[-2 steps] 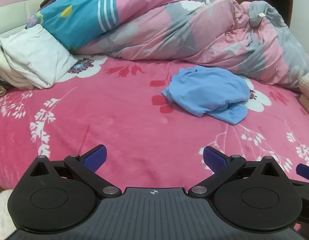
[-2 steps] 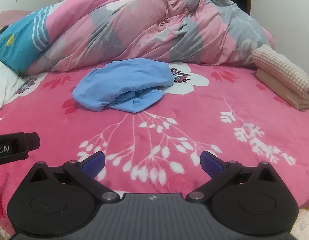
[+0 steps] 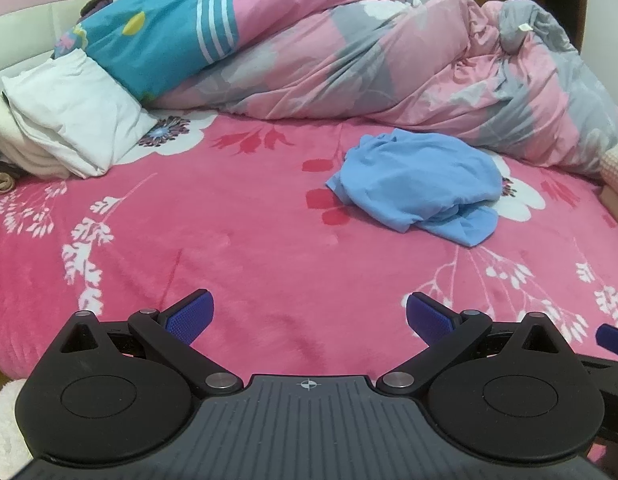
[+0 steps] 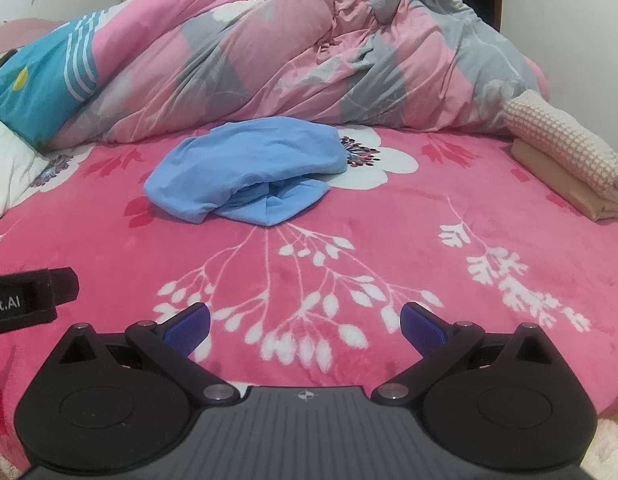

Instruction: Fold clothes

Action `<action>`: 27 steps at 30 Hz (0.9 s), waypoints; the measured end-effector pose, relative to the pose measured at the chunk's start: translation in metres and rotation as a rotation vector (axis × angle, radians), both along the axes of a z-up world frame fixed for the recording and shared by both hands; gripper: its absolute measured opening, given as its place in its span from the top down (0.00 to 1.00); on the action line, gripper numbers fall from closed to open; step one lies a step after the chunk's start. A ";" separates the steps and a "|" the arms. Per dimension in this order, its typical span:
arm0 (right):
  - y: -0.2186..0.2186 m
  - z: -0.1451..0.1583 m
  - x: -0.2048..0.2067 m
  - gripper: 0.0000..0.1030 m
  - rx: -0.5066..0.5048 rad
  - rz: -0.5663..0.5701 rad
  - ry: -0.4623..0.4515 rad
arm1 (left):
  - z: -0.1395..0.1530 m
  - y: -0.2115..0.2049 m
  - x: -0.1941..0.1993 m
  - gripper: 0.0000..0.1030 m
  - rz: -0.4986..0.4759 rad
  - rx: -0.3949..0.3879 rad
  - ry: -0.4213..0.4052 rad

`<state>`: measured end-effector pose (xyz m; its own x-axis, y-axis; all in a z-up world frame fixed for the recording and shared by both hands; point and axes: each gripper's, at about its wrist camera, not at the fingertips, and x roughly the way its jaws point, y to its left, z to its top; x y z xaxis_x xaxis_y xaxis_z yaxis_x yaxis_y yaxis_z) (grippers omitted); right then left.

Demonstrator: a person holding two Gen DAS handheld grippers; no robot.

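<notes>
Ahead of the left gripper point(image 3: 309, 316), fingers wide and empty, a crumpled blue garment point(image 3: 419, 184) lies well apart on the pink bed point(image 3: 229, 240), while the right gripper point(image 4: 305, 322), equally wide, faces its soft, light, likely limp folds, best pinched at the near loose edge.

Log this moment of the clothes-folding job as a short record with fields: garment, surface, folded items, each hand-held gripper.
garment: blue garment, crumpled in a heap, not yet folded
surface: pink floral bedspread; garment lies on it near the bunched duvet
folded items left: white folded stack
folded items right: beige waffle-knit stack
left hand-held gripper: open, empty, short of the garment
right hand-held gripper: open, empty, short of the garment
</notes>
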<state>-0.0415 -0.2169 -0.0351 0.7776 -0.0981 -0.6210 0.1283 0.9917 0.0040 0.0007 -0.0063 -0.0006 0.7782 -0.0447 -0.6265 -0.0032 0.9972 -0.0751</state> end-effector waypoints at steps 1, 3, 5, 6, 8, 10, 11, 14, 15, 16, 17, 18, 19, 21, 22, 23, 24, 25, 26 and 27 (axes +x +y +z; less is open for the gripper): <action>0.001 0.000 -0.001 0.00 -0.002 0.001 0.000 | 0.000 -0.007 0.001 0.00 -0.002 0.001 0.002; 0.002 0.000 -0.003 0.00 -0.005 0.004 -0.001 | -0.004 -0.012 0.002 0.00 -0.006 -0.008 0.017; 0.004 0.000 -0.003 0.00 -0.012 0.006 0.009 | -0.007 -0.013 0.005 0.00 -0.007 0.001 0.035; 0.005 0.000 -0.001 0.00 -0.019 0.006 0.020 | -0.008 -0.013 0.006 0.00 -0.006 0.005 0.034; 0.004 0.000 0.001 0.00 -0.013 0.004 0.018 | -0.007 -0.019 0.006 0.00 0.000 0.024 0.029; 0.002 -0.001 0.003 0.00 -0.008 0.001 0.015 | -0.007 -0.023 0.006 0.00 0.006 0.040 0.023; 0.006 -0.002 0.001 0.00 -0.017 -0.002 0.009 | -0.007 -0.023 0.006 0.00 0.009 0.041 0.022; 0.005 -0.002 0.002 0.00 -0.018 -0.005 0.010 | -0.008 -0.023 0.006 0.00 0.014 0.044 0.018; 0.004 -0.003 0.002 0.00 -0.017 -0.005 0.010 | -0.008 -0.023 0.006 0.00 0.016 0.046 0.017; 0.003 -0.003 0.003 0.00 -0.016 -0.005 0.011 | -0.009 -0.023 0.006 0.00 0.017 0.049 0.016; 0.003 -0.003 0.003 0.00 -0.016 -0.005 0.012 | -0.009 -0.023 0.006 0.00 0.017 0.052 0.016; 0.002 -0.003 0.003 0.00 -0.017 -0.005 0.012 | -0.010 -0.023 0.006 0.00 0.017 0.054 0.016; 0.002 -0.003 0.003 0.00 -0.018 -0.005 0.013 | -0.010 -0.023 0.006 0.00 0.017 0.057 0.017; 0.001 -0.002 0.004 0.00 -0.018 -0.006 0.014 | -0.011 -0.024 0.007 0.00 0.019 0.060 0.020; 0.001 -0.002 0.004 0.00 -0.018 -0.006 0.014 | -0.012 -0.024 0.007 0.00 0.019 0.061 0.022; 0.001 -0.002 0.004 0.00 -0.017 -0.007 0.014 | -0.013 -0.024 0.007 0.00 0.019 0.062 0.024; 0.000 -0.002 0.004 0.00 -0.018 -0.008 0.014 | -0.013 -0.024 0.007 0.00 0.019 0.063 0.025; 0.001 -0.002 0.004 0.00 -0.018 -0.008 0.015 | -0.014 -0.024 0.007 0.00 0.019 0.065 0.026; 0.001 -0.003 0.004 0.00 -0.018 -0.006 0.016 | -0.014 -0.024 0.007 0.00 0.019 0.066 0.027; 0.001 -0.003 0.005 0.00 -0.020 -0.006 0.017 | -0.015 -0.023 0.008 0.00 0.019 0.067 0.027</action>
<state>-0.0369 -0.2157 -0.0378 0.7667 -0.1147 -0.6317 0.1337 0.9909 -0.0177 0.0083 -0.0296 -0.0153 0.7611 0.0126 -0.6485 -0.0229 0.9997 -0.0074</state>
